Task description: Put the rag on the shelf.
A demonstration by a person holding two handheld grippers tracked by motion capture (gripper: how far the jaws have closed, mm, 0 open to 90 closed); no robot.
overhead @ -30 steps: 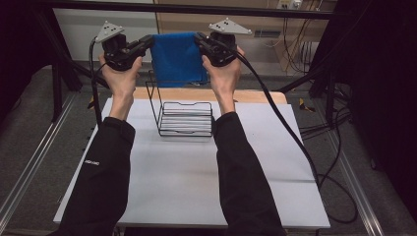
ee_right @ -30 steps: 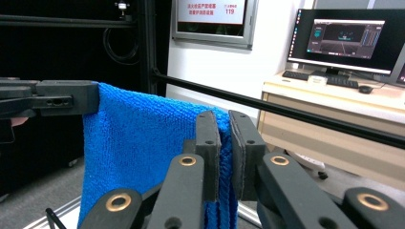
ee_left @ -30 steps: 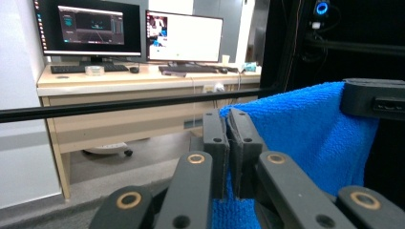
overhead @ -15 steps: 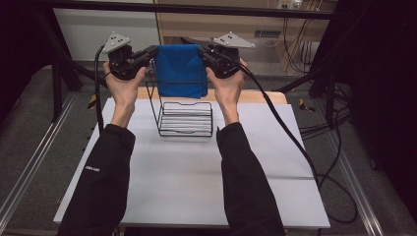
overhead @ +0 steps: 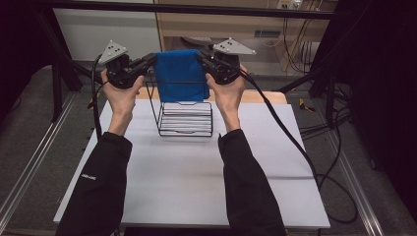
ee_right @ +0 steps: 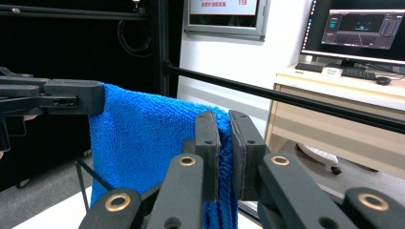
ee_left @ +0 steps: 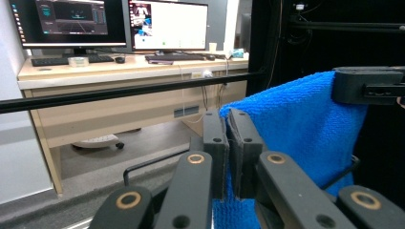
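Blue terry towel (overhead: 182, 73) hangs folded above wire rack (overhead: 186, 118).

Both arms reach forward, raised, with the left claw (overhead: 150, 61) and right claw (overhead: 202, 56) clamped, pointing inward.

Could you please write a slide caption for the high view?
Both grippers, left and right, hold a blue towel over a wire rack.

Even overhead light brightens the table (overhead: 187, 187); surroundings fall dark, both gripper views slightly soft.
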